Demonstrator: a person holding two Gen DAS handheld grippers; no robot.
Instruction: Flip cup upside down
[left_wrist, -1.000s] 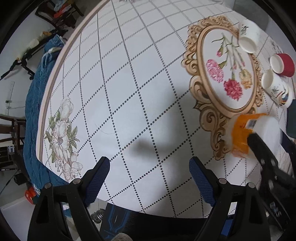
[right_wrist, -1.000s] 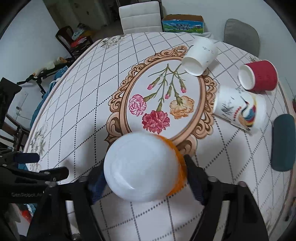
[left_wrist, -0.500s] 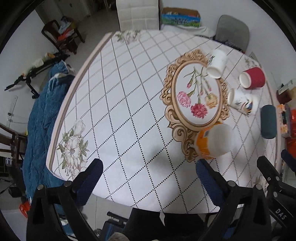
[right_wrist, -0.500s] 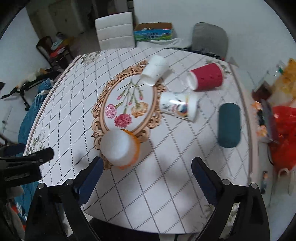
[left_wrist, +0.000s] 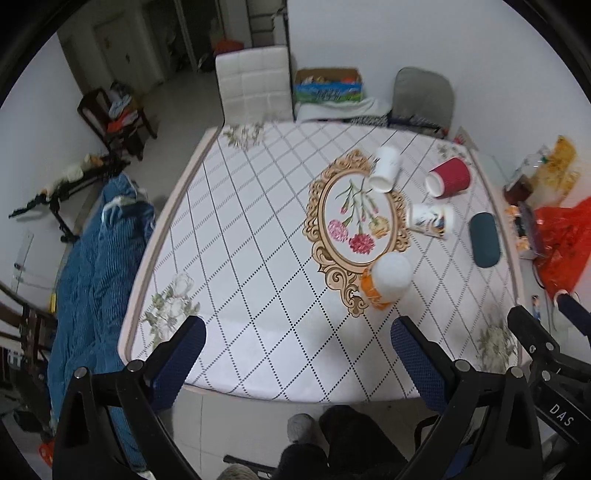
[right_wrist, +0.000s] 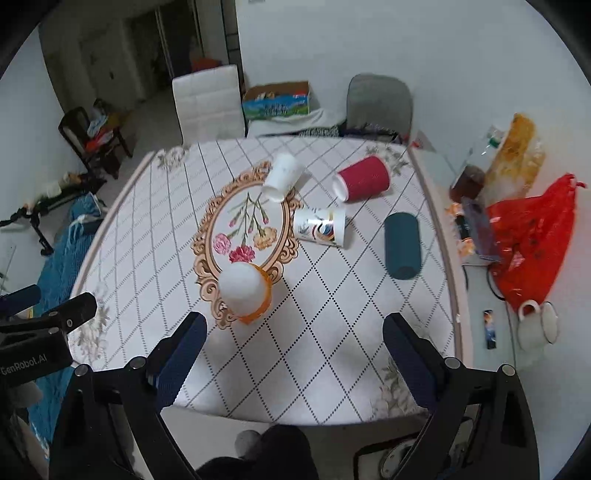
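Both grippers are spread wide and hold nothing: left gripper (left_wrist: 298, 349) and right gripper (right_wrist: 291, 341) hang high above the near edge of the table (left_wrist: 258, 229), their blue-padded fingers (left_wrist: 181, 354) well apart from every cup. In the right wrist view, part of the left gripper's black body shows at the left margin.

Table: covered by a white cloth with a dotted diamond grid and a gold-framed oval of carnations (left_wrist: 356, 218).

White chair (left_wrist: 255, 83) and grey chair (left_wrist: 423, 94): at the far side of the table. A blue quilt (left_wrist: 96, 258) lies to the table's left; a red bag (right_wrist: 532, 236) sits to its right.

Dark green case (right_wrist: 402, 240): lying flat near the table's right edge.

Orange cup (right_wrist: 245, 291): standing upside down, white base uppermost, rim on the cloth, at the near end of the gold frame.

Red cup (right_wrist: 364, 178): on its side, mouth toward the left.

Printed cup (right_wrist: 320, 226): on its side, just right of the frame, between the red cup and the orange cup.

White cup (right_wrist: 282, 176): on its side at the far end of the frame, mouth toward the oval.
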